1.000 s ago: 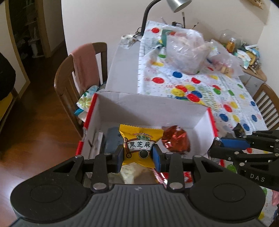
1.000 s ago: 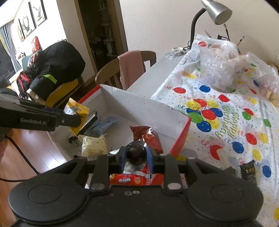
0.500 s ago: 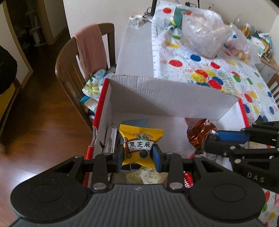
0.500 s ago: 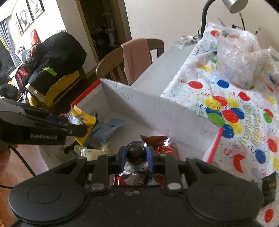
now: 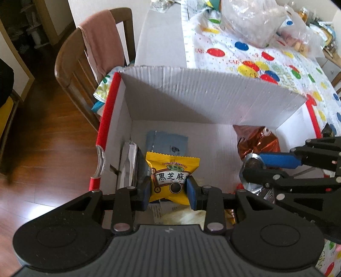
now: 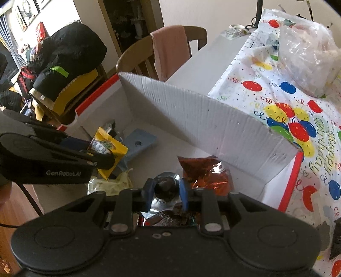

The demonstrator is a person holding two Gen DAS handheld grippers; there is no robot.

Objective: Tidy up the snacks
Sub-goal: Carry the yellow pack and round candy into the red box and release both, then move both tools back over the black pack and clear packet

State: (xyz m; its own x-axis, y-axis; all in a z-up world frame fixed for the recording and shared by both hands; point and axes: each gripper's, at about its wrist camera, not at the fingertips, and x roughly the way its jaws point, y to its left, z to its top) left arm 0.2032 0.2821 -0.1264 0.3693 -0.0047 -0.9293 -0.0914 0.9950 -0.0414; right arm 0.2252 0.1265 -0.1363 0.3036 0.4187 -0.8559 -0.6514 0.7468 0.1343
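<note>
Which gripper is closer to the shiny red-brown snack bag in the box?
Right. The right gripper, shut on a silver packet, sits just beside the red-brown bag. The left gripper, holding the yellow packet, is across the box.

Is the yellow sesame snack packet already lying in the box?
No. The left gripper holds the yellow sesame snack packet upright above the white cardboard box floor.

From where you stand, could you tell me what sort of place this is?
Probably a home dining room: a wooden chair draped with a pink cloth, a table under a birthday balloon tablecloth, and framed pictures on the wall.
</note>
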